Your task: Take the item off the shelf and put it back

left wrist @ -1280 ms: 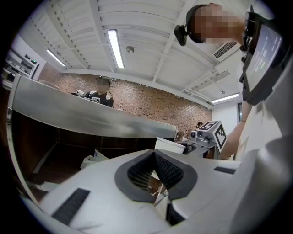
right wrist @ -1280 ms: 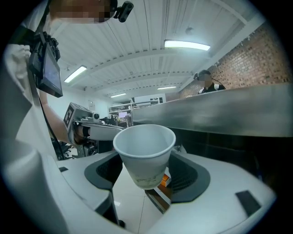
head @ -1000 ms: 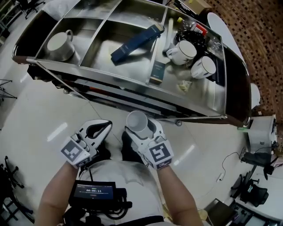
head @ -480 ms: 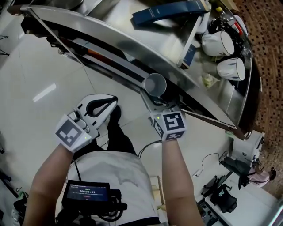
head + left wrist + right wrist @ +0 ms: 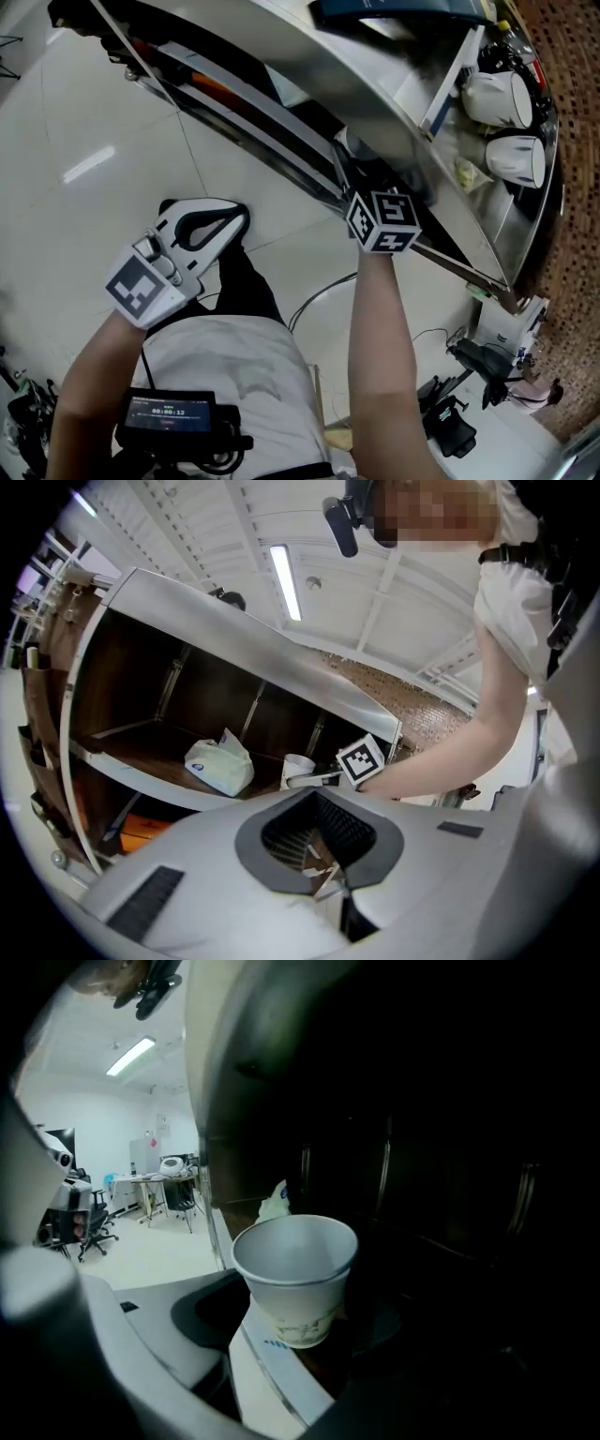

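A white paper cup [image 5: 295, 1279] stands upright between the jaws of my right gripper [image 5: 302, 1330], which is shut on its lower part. In the head view the right gripper [image 5: 361, 167] reaches under the steel top edge of the shelf cart [image 5: 309, 70], and the cup is mostly hidden there. The left gripper view shows the cup [image 5: 298, 764] at the front of the dark middle shelf [image 5: 141, 766], beside the marker cube. My left gripper [image 5: 234, 214] hangs low at the left over the floor, jaws together, holding nothing.
A white crumpled packet [image 5: 218, 766] lies on the middle shelf left of the cup. On the top tray are two white mugs [image 5: 497, 98] and a dark blue box [image 5: 403, 7]. Cables and gear lie on the floor at the right [image 5: 469, 375].
My right gripper has carried the cup forward and down, from in front of the cart to under its top tray. The left gripper has sunk a little.
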Demonstrator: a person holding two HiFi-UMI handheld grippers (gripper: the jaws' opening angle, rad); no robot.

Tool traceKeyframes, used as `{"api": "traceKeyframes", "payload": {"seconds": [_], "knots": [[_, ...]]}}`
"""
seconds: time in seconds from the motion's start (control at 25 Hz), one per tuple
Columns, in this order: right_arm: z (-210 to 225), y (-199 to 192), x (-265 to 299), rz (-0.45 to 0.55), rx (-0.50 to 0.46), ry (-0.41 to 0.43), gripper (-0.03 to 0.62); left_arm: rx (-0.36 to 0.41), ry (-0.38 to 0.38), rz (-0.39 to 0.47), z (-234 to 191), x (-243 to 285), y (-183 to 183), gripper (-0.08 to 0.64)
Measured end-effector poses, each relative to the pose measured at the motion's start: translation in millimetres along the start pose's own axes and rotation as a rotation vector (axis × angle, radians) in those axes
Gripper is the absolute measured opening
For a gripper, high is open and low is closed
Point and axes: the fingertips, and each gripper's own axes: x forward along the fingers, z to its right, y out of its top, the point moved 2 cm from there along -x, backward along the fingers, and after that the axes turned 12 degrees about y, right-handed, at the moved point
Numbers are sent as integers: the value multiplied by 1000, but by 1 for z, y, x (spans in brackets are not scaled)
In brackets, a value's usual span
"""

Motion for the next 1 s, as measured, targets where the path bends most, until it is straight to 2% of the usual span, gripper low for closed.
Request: {"api": "traceKeyframes", "payload": {"seconds": [0.32, 0.48, 0.64, 0.88, 1.0], "knots": [[36, -3, 24, -22, 5, -72, 322, -42, 69, -22, -17, -14, -20, 0], [44, 0, 31, -1, -6, -89, 325, -45, 74, -18, -19, -14, -21, 0], [56, -9, 34, -31, 2, -132, 331, -53, 76, -36, -22, -16, -27, 0], [59, -9, 33, -15, 6, -147, 334, -53, 73, -51, -25, -14, -29, 0], [57, -8, 33, 1, 21, -140, 366, -44, 60, -62, -25, -12, -30, 0]]}}
